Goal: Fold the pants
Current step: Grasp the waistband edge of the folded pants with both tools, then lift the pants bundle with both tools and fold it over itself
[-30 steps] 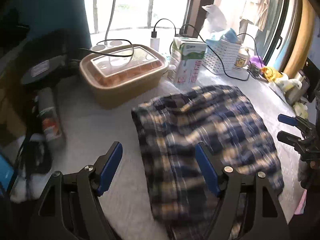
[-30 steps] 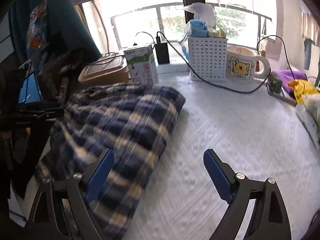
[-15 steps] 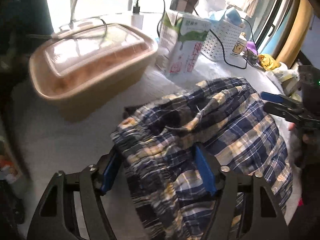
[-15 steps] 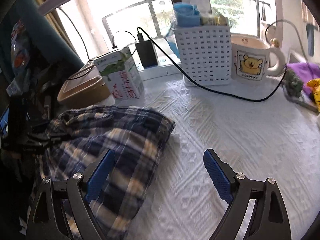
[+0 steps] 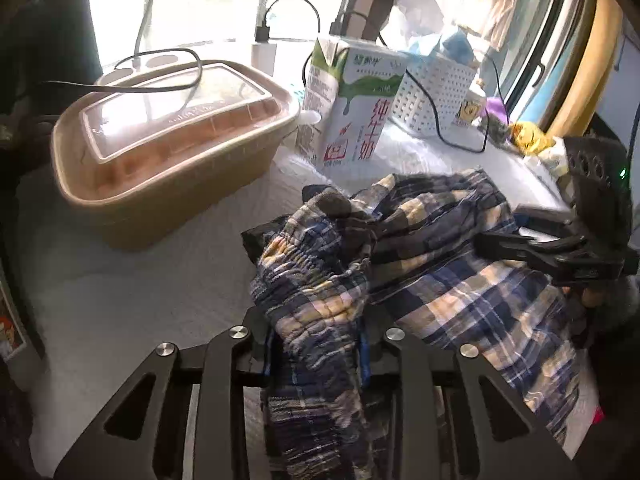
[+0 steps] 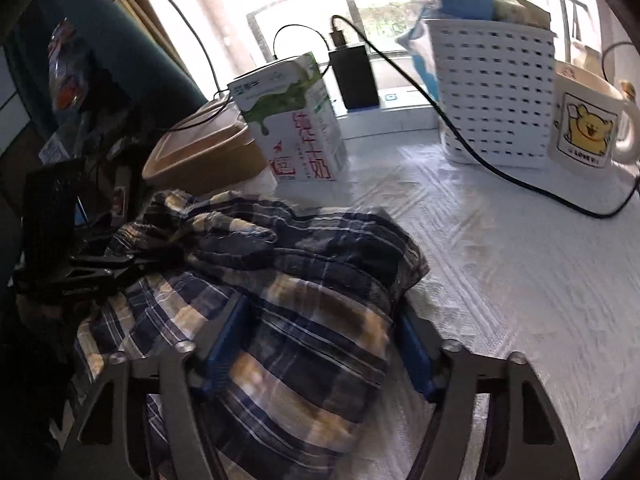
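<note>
one pair of plaid pants [image 5: 432, 276] is pinched by two tongs, left tongs [image 5: 318, 344] and right tongs [image 6: 320, 340].

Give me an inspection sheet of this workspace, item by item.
Surface: white textured tablecloth.
Job's things: plaid pants, bunched up, not flat.
Clutter: lidded brown box, milk carton, white basket, bear mug, all behind the pants.
Grippers: left gripper shut on the pants at the elastic waistband; right gripper closed around a thick fold.
Cables: black cable trailing over the cloth past the basket; another lies on the box lid.
Surroundings: bright window behind.
</note>
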Tool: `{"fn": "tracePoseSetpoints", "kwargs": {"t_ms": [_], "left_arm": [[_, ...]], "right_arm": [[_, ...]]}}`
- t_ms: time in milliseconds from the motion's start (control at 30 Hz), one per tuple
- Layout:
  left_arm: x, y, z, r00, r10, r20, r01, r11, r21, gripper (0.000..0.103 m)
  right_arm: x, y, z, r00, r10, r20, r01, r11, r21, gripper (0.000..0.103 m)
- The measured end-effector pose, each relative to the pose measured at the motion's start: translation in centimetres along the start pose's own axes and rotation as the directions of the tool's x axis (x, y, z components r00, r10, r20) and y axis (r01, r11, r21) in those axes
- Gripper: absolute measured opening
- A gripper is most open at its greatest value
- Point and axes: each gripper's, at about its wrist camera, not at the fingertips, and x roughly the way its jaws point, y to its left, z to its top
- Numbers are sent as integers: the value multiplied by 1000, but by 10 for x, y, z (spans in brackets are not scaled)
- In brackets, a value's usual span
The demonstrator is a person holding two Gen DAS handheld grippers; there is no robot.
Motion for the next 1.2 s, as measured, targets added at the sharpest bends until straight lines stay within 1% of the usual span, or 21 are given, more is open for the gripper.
{"fn": "tracePoseSetpoints", "kwargs": {"t_ms": [33,67,133,233,300,400,433,500,533,600,667,700,867,933,967,1067,1167,1200], "left_arm": [[-3,-1,0,1000,-4,15,4,1000,-9,27],[-7,-1,-1,1000,-4,24,4,1000,-10,26],[-17,-5,-2,999,-2,53,3,1000,-8,26],[-35,-11,-3,995,2,96,0,1000,-16,26],[-47,-17,-3,993,33,116,-31,999,-22,25],[-74,-26,-7,981,69,181,-66,998,-23,25],[-87,-30,-8,974,75,212,-72,997,-23,25],[-104,-34,-11,965,80,251,-75,997,-28,25],[-118,-38,-13,956,82,282,-76,997,-32,25],[-135,-43,-16,945,87,316,-80,996,-35,25],[-160,-50,-21,926,99,365,-92,995,-34,25],[-166,-54,-22,919,103,380,-97,995,-33,25],[-217,-64,-38,871,130,473,-131,991,-31,25],[-239,-67,-45,849,138,510,-143,989,-30,25],[-246,-68,-47,841,142,522,-148,989,-30,25],[-275,-70,-58,804,161,572,-172,984,-36,25],[-305,-69,-70,761,188,621,-198,979,-53,25],[-318,-68,-75,742,200,640,-208,976,-63,25]], "right_arm": [[2,0,0,1000,27,-4,-27,1000,11,27],[2,2,-1,1000,24,-2,-24,1000,8,26],[-6,8,-2,1000,19,22,-19,1000,-14,20],[-22,22,-1,998,0,69,3,999,-40,19],[-40,35,1,994,1,114,7,998,-67,19],[-71,60,4,983,4,183,20,992,-129,18],[-80,69,5,979,2,202,28,989,-148,18],[-101,87,5,970,5,243,41,982,-185,18],[-113,95,5,964,9,266,46,978,-202,19],[-135,107,4,953,16,303,59,970,-234,19],[-155,128,3,939,24,344,76,958,-275,18],[-164,135,1,933,28,359,82,954,-288,18],[-201,181,-1,900,60,432,108,929,-354,18],[-214,197,-4,887,75,456,118,917,-381,18],[-220,207,-5,880,83,468,124,911,-394,18],[-236,233,-7,860,114,498,130,894,-430,18],[-250,260,-7,840,152,521,131,875,-466,18],[-254,271,-8,834,169,526,129,866,-483,18]]}}
